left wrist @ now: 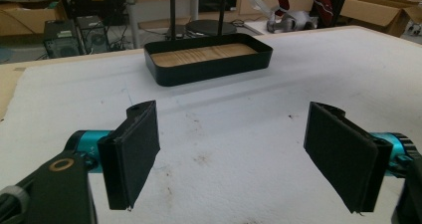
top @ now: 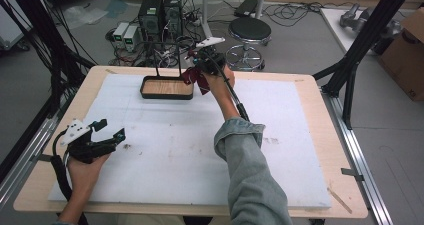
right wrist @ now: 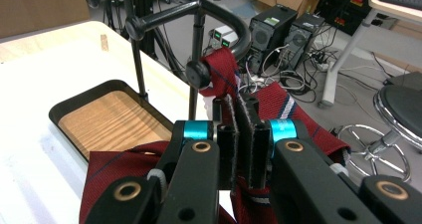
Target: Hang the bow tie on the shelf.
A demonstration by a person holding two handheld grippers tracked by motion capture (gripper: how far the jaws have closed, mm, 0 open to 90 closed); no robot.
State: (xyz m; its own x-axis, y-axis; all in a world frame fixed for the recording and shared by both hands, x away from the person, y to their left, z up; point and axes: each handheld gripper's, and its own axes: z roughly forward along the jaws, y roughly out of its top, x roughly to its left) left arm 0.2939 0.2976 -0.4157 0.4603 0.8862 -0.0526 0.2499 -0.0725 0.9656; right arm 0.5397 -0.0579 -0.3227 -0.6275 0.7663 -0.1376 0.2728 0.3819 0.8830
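Observation:
A dark red striped tie (top: 192, 78) hangs by the right end of a black tray (top: 166, 96) with a wooden floor, at the far middle of the table. A black rack (top: 168, 55) of thin posts rises from the tray. My right gripper (top: 204, 65) is shut on the tie (right wrist: 278, 104), and the cloth's upper part drapes over a knobbed rack arm (right wrist: 199, 73). The gripper (right wrist: 242, 134) sits just behind that arm, above the tray's (right wrist: 64, 107) right end. My left gripper (top: 111, 128) rests low at the table's near left, open and holding nothing (left wrist: 244, 159), pointing toward the tray (left wrist: 209, 69).
A white foam mat (top: 175, 145) covers most of the wooden table. Beyond the far edge stand a round stool (top: 249, 32) and computer towers (top: 160, 15) with cables. Black frame struts (top: 360, 45) and a cardboard box (top: 407, 50) flank the right side.

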